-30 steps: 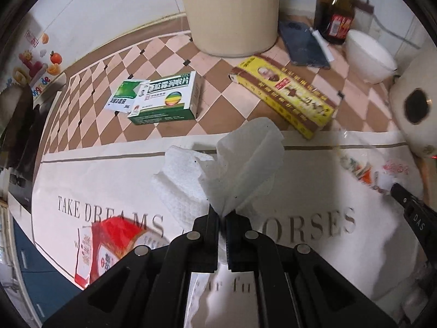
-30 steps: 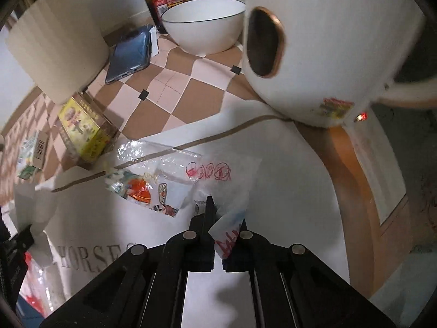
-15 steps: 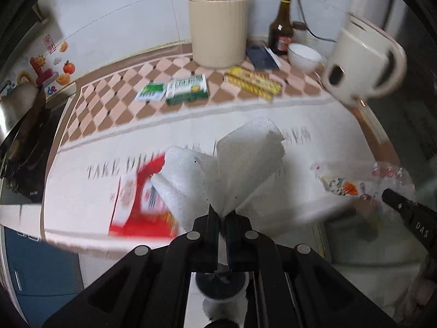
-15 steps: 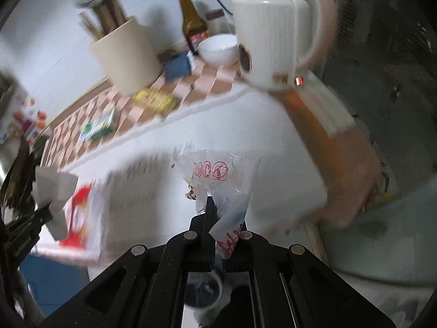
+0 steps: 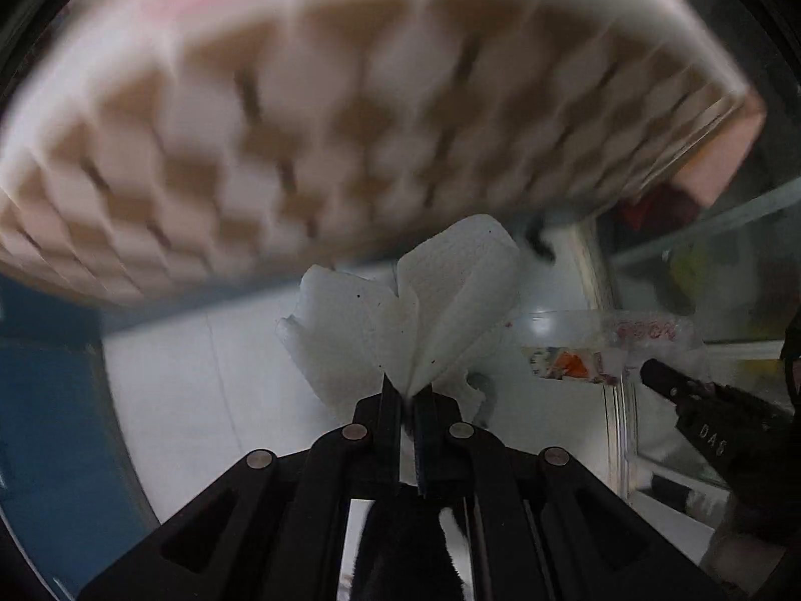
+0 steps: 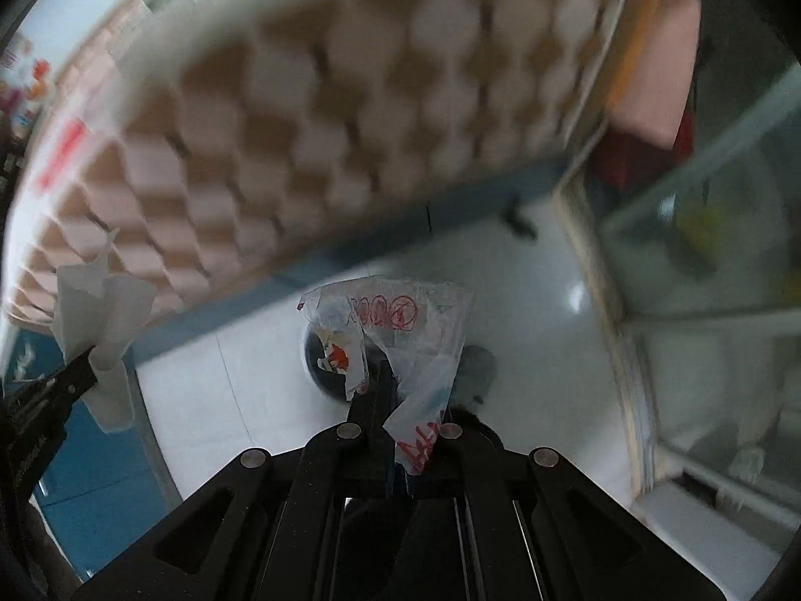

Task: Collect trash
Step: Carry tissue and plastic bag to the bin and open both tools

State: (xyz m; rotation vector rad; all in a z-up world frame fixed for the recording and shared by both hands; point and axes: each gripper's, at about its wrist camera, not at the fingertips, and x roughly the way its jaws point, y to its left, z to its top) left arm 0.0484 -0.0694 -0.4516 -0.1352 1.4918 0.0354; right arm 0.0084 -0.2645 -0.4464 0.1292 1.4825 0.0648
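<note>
Left gripper [image 5: 406, 390] is clamping a crumpled white paper towel [image 5: 415, 310] between its fingertips, and the towel is fanning out above them like a flower. Over on the other side, the right gripper [image 6: 388, 390] is pinching a clear plastic wrapper [image 6: 400, 330] with red stamps and a bright printed picture on it. Both pieces of trash are riding in the air, off the counter and out over the floor.

Now the risks. That wrapper is looking slick and is being held only by a lower corner, so I judge it could slide out during a fast swing. The towel is gripped by a thin pinch of paper, and a snag could tear it. The two loads are hanging near each other, so they might also brush and tangle.

Below the wrapper, something round and dark [image 6: 325, 370] is sitting on the floor; it may be a bin, but I cannot tell through the plastic. A missed drop would be landing on pale glossy tile [image 6: 525, 350].

Overhead, the checkered brown-and-cream counter covering [image 5: 325, 125] is streaking with blur. Blue cabinet fronts [image 5: 45, 400] are showing at left, and glass panels [image 6: 711, 260] at right.
</note>
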